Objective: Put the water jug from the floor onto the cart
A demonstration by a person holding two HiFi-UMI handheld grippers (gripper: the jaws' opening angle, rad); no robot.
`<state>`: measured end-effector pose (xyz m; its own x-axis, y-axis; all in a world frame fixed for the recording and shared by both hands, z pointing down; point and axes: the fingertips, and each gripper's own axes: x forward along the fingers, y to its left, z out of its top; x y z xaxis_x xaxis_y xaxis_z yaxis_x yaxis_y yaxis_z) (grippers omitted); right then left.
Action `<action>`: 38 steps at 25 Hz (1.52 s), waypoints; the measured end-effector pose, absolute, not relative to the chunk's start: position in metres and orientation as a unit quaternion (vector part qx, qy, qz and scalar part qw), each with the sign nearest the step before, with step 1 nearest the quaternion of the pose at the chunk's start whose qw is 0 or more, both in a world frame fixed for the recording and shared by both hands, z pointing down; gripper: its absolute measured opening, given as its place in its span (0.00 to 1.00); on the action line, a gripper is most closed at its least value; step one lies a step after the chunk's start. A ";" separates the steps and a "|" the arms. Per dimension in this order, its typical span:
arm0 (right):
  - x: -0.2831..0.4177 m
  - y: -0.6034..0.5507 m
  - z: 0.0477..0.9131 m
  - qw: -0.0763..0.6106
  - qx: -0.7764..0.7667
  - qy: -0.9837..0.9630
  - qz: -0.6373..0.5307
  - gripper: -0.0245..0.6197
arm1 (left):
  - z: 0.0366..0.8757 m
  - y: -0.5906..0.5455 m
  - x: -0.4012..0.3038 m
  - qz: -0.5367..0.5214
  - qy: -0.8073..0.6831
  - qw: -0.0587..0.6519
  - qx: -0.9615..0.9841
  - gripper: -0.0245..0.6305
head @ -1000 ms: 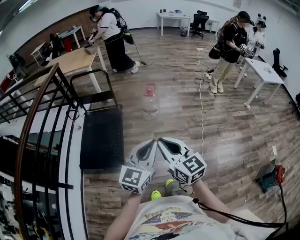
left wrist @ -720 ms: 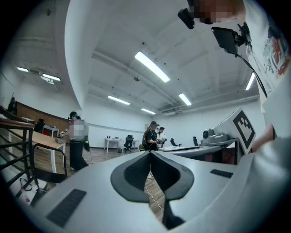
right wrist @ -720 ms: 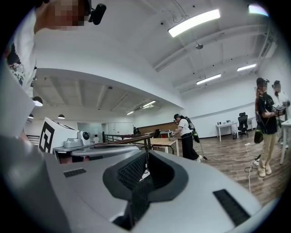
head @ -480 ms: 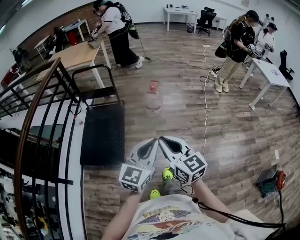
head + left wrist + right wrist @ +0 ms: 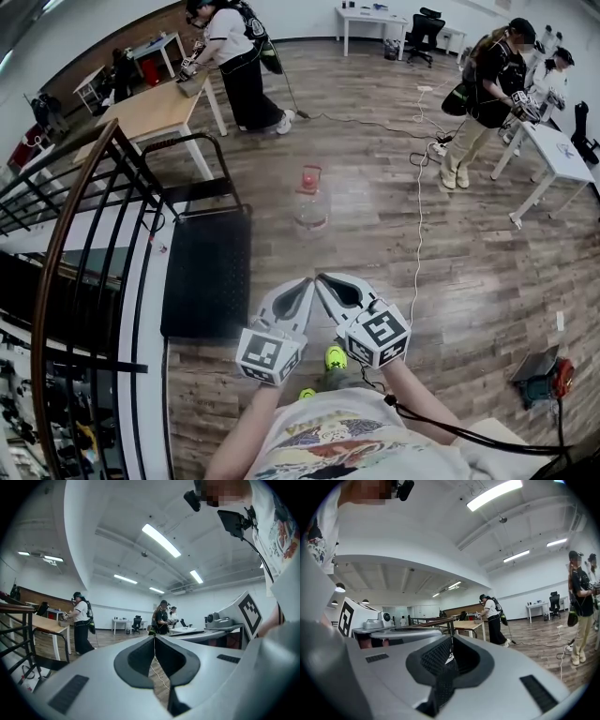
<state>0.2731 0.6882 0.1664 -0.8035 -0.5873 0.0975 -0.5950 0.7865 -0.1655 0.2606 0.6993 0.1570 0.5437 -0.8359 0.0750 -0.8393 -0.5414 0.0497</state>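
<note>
**Head view.** The left tool (image 5: 305, 285) and right tool (image 5: 323, 283) are held side by side in front of the wearer, pointing away across the room with their tips nearly meeting. Each has its jaws closed and carries nothing. The water jug (image 5: 310, 200), clear with a red cap, stands upright on the wooden floor (image 5: 375, 244), well ahead of both tools and apart from them. The cart (image 5: 206, 277), a flat black platform with a black tube handle at its far end, stands to the left of the jug, near it but not touching, beside a dark railing (image 5: 82, 220). A white cable (image 5: 419, 234) runs along the floor to the right of the jug. Beyond the cart, a person (image 5: 234, 56) works at a wooden bench (image 5: 155, 105).

**Left gripper view.** The two dark pads of the left tool (image 5: 154, 641) meet along a thin seam; nothing lies between them. The marker cube (image 5: 248, 613) of the right tool shows at the right edge. The person at the wooden bench is seen at left.

**Right gripper view.** The pads of the right tool (image 5: 450, 641) are likewise closed together and empty. The railing and wooden bench lie ahead, left of centre.
</note>
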 end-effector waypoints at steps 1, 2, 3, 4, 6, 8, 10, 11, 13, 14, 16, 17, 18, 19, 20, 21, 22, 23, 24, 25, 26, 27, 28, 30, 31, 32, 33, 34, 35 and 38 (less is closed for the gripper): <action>0.275 0.677 0.166 0.021 0.311 -0.946 0.092 0.09 | 0.157 0.688 0.263 0.022 -0.480 0.039 0.876 0.06; 0.278 0.666 0.167 0.022 0.309 -0.947 0.091 0.08 | 0.157 0.676 0.266 0.023 -0.483 0.037 0.875 0.06; 0.281 0.656 0.167 0.023 0.306 -0.947 0.091 0.08 | 0.157 0.666 0.269 0.024 -0.485 0.036 0.873 0.06; 0.285 0.646 0.167 0.023 0.304 -0.948 0.091 0.08 | 0.158 0.656 0.273 0.026 -0.487 0.036 0.872 0.06; 0.291 0.629 0.169 0.025 0.300 -0.949 0.090 0.08 | 0.159 0.639 0.279 0.028 -0.492 0.036 0.869 0.06; 0.295 0.614 0.170 0.026 0.294 -0.951 0.090 0.08 | 0.161 0.625 0.283 0.029 -0.498 0.037 0.866 0.06; 0.297 0.600 0.172 0.026 0.289 -0.953 0.091 0.08 | 0.163 0.611 0.285 0.030 -0.502 0.040 0.863 0.06; 0.298 0.593 0.174 0.027 0.288 -0.953 0.091 0.09 | 0.165 0.604 0.286 0.030 -0.504 0.041 0.862 0.06; 0.303 0.580 0.178 0.030 0.285 -0.954 0.093 0.09 | 0.169 0.591 0.291 0.029 -0.507 0.043 0.861 0.06; 0.306 0.574 0.179 0.031 0.284 -0.954 0.094 0.09 | 0.170 0.585 0.294 0.029 -0.507 0.044 0.860 0.06; 0.311 0.563 0.180 0.032 0.284 -0.953 0.096 0.09 | 0.172 0.575 0.299 0.030 -0.507 0.045 0.860 0.06; 0.312 0.558 0.181 0.032 0.284 -0.953 0.097 0.09 | 0.172 0.571 0.301 0.031 -0.508 0.044 0.860 0.06; 0.312 0.555 0.181 0.032 0.285 -0.953 0.098 0.09 | 0.173 0.567 0.301 0.031 -0.508 0.045 0.859 0.06; 0.312 0.551 0.182 0.032 0.285 -0.953 0.098 0.09 | 0.174 0.564 0.300 0.030 -0.509 0.045 0.859 0.06; 0.311 0.548 0.183 0.032 0.286 -0.953 0.099 0.08 | 0.174 0.561 0.299 0.031 -0.510 0.045 0.859 0.06; 0.310 0.546 0.184 0.033 0.285 -0.953 0.099 0.09 | 0.176 0.558 0.298 0.032 -0.510 0.045 0.858 0.06; 0.308 0.543 0.186 0.034 0.284 -0.953 0.100 0.08 | 0.177 0.555 0.297 0.034 -0.511 0.046 0.857 0.06; 0.307 0.540 0.188 0.037 0.282 -0.953 0.101 0.09 | 0.179 0.552 0.296 0.036 -0.513 0.046 0.856 0.06; 0.305 0.536 0.189 0.039 0.280 -0.954 0.102 0.09 | 0.181 0.549 0.294 0.038 -0.514 0.047 0.855 0.06; 0.303 0.533 0.191 0.042 0.279 -0.954 0.103 0.09 | 0.183 0.545 0.292 0.039 -0.515 0.049 0.855 0.06; 0.301 0.529 0.193 0.044 0.278 -0.954 0.103 0.09 | 0.185 0.541 0.289 0.040 -0.516 0.051 0.854 0.06; 0.298 0.525 0.195 0.047 0.279 -0.954 0.104 0.09 | 0.186 0.537 0.286 0.040 -0.516 0.054 0.854 0.06; 0.295 0.520 0.197 0.050 0.280 -0.953 0.105 0.09 | 0.188 0.532 0.284 0.041 -0.516 0.056 0.854 0.06; 0.292 0.508 0.202 0.057 0.286 -0.951 0.107 0.09 | 0.190 0.521 0.281 0.041 -0.513 0.058 0.855 0.06; 0.292 0.501 0.204 0.061 0.290 -0.949 0.108 0.09 | 0.192 0.515 0.281 0.042 -0.511 0.058 0.857 0.06; 0.291 0.494 0.205 0.063 0.294 -0.947 0.108 0.09 | 0.192 0.509 0.281 0.042 -0.508 0.058 0.858 0.06; 0.291 0.487 0.206 0.065 0.299 -0.946 0.108 0.09 | 0.193 0.502 0.280 0.042 -0.505 0.058 0.860 0.06; 0.290 0.479 0.206 0.065 0.302 -0.945 0.109 0.09 | 0.193 0.494 0.279 0.041 -0.503 0.058 0.862 0.06; 0.289 0.472 0.206 0.066 0.306 -0.943 0.109 0.09 | 0.192 0.486 0.278 0.040 -0.500 0.059 0.863 0.06; 0.285 0.446 0.203 0.067 0.314 -0.941 0.110 0.09 | 0.189 0.460 0.273 0.036 -0.494 0.058 0.867 0.06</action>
